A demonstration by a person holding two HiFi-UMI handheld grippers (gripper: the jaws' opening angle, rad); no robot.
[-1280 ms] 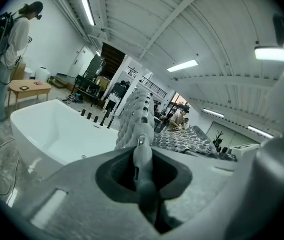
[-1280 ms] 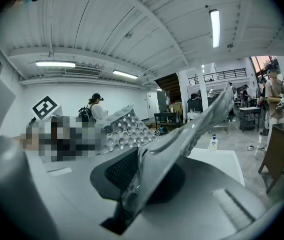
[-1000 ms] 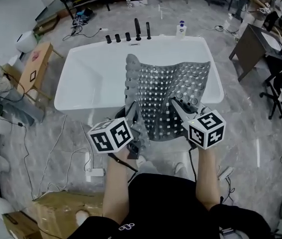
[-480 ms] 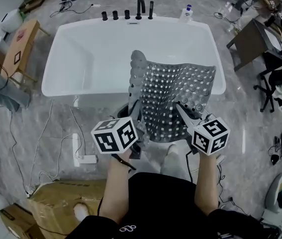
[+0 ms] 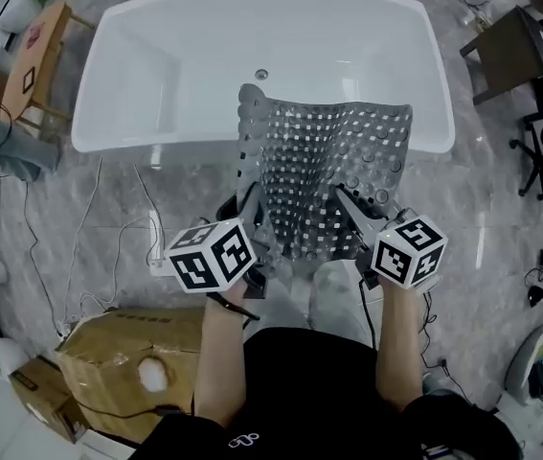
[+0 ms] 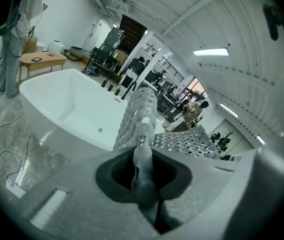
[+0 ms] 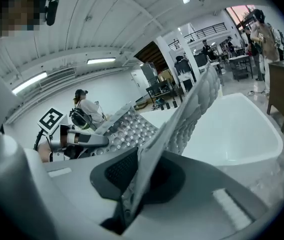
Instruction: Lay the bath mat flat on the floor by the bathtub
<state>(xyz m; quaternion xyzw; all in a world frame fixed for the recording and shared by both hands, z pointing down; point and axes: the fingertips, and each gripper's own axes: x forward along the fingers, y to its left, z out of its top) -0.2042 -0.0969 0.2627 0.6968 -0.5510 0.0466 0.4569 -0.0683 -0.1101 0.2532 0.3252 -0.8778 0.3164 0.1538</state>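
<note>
- Bath mat (image 5: pixel 324 175) held up at 12 o'clock, in front of the bathtub (image 5: pixel 156 84), why both corners?
- Left gripper (image 5: pixel 252 209) and right gripper (image 5: pixel 343 199) each clamp one, so it's spread to go flat on the floor (image 5: pixel 486 218).

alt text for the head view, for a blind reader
Seen from above, a person holds a grey perforated bath mat spread out in front of a white bathtub, the left gripper and right gripper each clamped on a near corner. Grey marble floor lies below.
</note>
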